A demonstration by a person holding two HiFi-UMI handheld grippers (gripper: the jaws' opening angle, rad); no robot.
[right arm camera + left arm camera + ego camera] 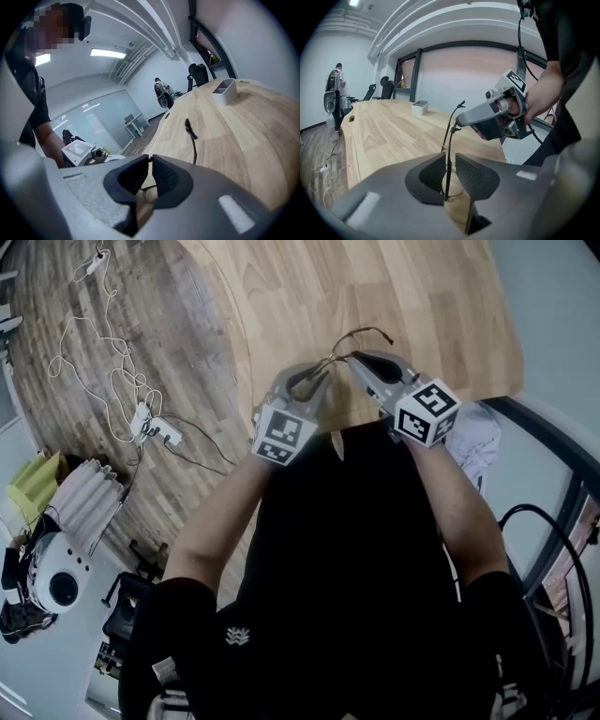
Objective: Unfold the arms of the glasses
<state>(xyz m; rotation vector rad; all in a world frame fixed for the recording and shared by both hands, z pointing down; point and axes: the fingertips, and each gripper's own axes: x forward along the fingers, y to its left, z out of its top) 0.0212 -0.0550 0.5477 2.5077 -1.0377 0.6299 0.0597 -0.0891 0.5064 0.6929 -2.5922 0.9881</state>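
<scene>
Thin dark wire-framed glasses (360,337) are held up over the near edge of the wooden table (375,287), between my two grippers. My left gripper (322,373) is shut on the frame: in the left gripper view a dark wire (448,164) runs up between its pads, with a lens (453,186) behind. My right gripper (357,359) is shut on the glasses near a hinge (456,124). In the right gripper view its jaw tips (150,161) nearly meet, and one arm of the glasses (192,137) curves upward past them.
A small white box (420,107) stands farther down the table. Cables and a power strip (150,427) lie on the wood floor to the left. Office chairs (379,89) and a person (334,91) are far off in the room.
</scene>
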